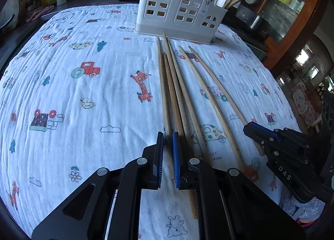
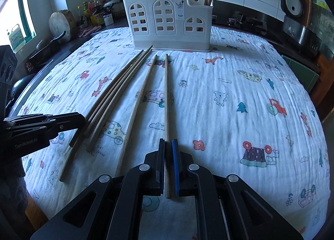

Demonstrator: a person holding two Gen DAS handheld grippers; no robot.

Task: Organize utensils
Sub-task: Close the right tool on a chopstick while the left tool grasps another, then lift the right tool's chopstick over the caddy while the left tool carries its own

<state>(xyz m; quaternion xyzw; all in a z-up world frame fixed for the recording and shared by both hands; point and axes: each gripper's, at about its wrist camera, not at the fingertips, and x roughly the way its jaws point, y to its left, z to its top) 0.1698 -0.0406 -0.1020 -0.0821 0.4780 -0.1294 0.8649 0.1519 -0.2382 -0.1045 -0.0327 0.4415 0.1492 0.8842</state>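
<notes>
Both grippers sit low over the near ends of a loose row of wooden chopsticks laid lengthwise on the cloth, tips pointing toward the white utensil holder (image 2: 167,20) at the far edge. The right gripper (image 2: 168,146) is clamped on the rightmost chopstick (image 2: 166,94) close to its thick butt end; the stick runs straight out between the pads and its far part looks to lie on the cloth, so it appears gripped but not yet lifted. The left gripper (image 1: 168,137) has its jaws drawn nearly together around the leftmost chopstick (image 1: 163,94), which passes between the pads; the pads appear to press it, though contact is hard to confirm. Judgement: grasping near the butt leaves the slim tips free to be steered into the holder's compartments, and taking the two outermost sticks keeps the grippers from crowding each other. The other chopsticks (image 1: 187,98) lie between the two grippers, some touching side by side. The holder already has several chopsticks standing in it, so the sorting is under way. Surface: a crinkled white printed cloth (image 2: 229,104) with cartoon cars, giraffes and trees, soft enough that sticks may shift. Room: kitchen counter behind, with oil bottles (image 2: 94,14), a round chopping block (image 2: 61,24), a rice cooker (image 2: 292,4), and tiled wall.
</notes>
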